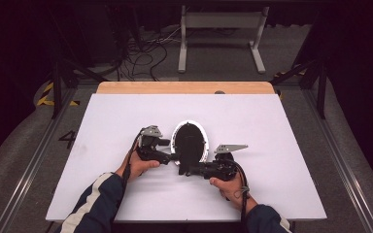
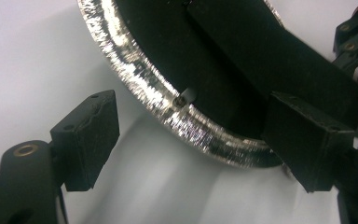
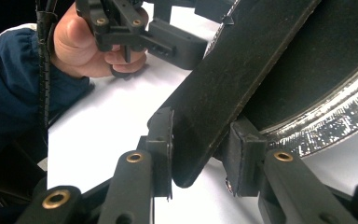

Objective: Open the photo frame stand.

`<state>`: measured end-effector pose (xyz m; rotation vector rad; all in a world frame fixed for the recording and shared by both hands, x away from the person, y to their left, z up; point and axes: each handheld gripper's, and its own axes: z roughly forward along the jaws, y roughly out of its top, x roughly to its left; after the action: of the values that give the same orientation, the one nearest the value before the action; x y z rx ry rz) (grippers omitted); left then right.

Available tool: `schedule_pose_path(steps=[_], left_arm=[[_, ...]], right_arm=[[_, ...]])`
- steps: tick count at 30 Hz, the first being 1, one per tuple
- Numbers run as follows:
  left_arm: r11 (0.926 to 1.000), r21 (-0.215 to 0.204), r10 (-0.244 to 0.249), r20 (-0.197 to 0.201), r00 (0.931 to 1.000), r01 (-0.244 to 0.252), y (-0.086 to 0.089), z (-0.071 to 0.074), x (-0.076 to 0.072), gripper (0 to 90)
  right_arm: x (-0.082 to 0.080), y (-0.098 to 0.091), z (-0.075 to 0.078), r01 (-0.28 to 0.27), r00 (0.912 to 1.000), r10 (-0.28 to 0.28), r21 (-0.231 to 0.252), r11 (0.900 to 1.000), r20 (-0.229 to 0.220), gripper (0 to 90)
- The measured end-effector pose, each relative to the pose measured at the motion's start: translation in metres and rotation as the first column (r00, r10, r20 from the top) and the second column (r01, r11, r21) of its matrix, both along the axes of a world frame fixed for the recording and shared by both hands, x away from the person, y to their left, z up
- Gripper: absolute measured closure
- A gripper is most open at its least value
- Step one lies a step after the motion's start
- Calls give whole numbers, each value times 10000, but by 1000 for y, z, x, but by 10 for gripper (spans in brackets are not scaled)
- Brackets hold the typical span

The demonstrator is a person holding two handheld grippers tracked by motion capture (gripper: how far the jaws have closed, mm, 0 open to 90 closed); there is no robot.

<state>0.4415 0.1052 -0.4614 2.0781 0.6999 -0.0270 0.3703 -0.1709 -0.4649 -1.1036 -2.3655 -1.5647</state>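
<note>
On the white counter (image 1: 126, 194):
Pan (image 1: 190, 141): it is placed in the middle, between both grippers.
Handle (image 3: 233, 84): it is clenched by the right gripper (image 3: 200, 149) jaws.
Left gripper (image 2: 191, 149): the jaws are released around the shiny rim (image 2: 135, 70).

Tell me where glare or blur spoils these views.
Left gripper view: glare sparkles along the pan's silver rim, soft shadow beneath. Right gripper view: the handle and near jaws look soft. High view: white table evenly lit, surroundings dark.
</note>
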Motion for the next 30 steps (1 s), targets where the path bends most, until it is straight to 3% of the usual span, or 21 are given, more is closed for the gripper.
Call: schedule_pose_path(steps=[9,12,16,19,25,28,30], left_arm=[[9967,-808,-92,-516,9986,50,0,-3,9,194],[9975,-677,-206,-168,9996,194,0,-1,9,272],[9973,-731,-54,-168,9998,41,5,-1,9,429],[9983,-567,-83,179,9998,93,4,2,7,441],[9940,-1097,34,681,9977,41,5,10,1,566],[9916,-1281,-100,573,9983,173,5,9,-1,593],[9920,-1127,-506,591,9970,571,4,7,-1,599]], right_arm=[[-1,0,1,-94,9998,96,-120,9999,175,664],[-1,0,1,-99,9998,101,-123,9999,149,663],[-1,-1,1,-122,9999,123,-133,9998,115,662],[-1,-2,1,-140,9999,142,-177,9997,89,661],[-1,-5,1,-162,9999,161,-147,9998,-14,658],[-1,-4,1,-250,9996,253,-317,9992,99,658],[0,-4,1,-210,9997,215,-420,9989,113,653]])
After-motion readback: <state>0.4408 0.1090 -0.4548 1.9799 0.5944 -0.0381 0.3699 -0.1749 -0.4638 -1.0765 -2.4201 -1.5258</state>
